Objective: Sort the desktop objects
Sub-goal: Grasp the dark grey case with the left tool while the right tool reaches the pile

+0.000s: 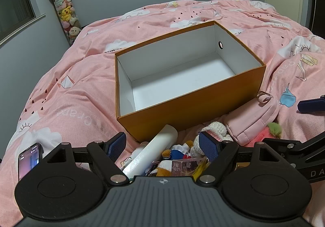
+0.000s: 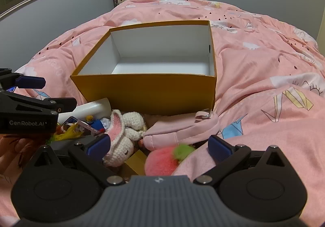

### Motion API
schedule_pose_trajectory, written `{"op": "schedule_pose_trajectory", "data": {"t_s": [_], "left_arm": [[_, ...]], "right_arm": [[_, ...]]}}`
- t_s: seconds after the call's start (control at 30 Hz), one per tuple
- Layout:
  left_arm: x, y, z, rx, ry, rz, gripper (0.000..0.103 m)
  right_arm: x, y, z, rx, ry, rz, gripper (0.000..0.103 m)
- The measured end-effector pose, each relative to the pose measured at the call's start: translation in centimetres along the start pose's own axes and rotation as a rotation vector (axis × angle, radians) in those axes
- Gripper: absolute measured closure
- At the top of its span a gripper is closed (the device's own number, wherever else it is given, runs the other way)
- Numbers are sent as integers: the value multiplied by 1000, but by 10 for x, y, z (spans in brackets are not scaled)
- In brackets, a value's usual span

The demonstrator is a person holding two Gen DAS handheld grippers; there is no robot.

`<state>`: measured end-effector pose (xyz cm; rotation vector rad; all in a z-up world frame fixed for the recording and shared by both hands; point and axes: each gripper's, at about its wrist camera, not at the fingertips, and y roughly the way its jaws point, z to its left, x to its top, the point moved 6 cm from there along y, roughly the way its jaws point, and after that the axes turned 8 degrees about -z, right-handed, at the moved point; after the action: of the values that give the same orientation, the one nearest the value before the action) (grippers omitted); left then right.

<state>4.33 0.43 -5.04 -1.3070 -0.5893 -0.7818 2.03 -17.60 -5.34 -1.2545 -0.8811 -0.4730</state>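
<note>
Toys and small things lie heaped on the pink quilt (image 1: 61,94) just in front of the empty orange box (image 1: 189,105). Left gripper (image 1: 162,145) and right gripper (image 2: 160,145) both hover spread wide, holding nothing. Best to single out one piece, say the white tube (image 1: 150,149), and close squarely across it before lifting.

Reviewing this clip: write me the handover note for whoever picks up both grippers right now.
Left gripper: open, holding nothing, above the white tube.
Right gripper: open, holding nothing, above the crocheted bunny and pink strawberry plush.
Orange box: on the bed, nothing visible inside.
Pink pouch lies in the pile before the box.
Done: nothing sorted. Left: everything.
</note>
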Motion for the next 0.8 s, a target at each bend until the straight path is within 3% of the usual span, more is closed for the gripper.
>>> {"op": "schedule_pose_trajectory", "data": {"t_s": [0.47, 0.57, 0.67, 0.8], "left_arm": [[7, -4, 8, -60, -61, -34, 18], [13, -9, 12, -79, -65, -55, 18], [19, -13, 20, -98, -76, -59, 30], [18, -10, 25, -178, -52, 12, 33]], "right_arm": [[3, -4, -1, -5, 10, -26, 3], [7, -7, -8, -15, 23, -40, 15], [12, -6, -18, -12, 45, -22, 31], [18, 0, -22, 42, 60, 37, 50]]}}
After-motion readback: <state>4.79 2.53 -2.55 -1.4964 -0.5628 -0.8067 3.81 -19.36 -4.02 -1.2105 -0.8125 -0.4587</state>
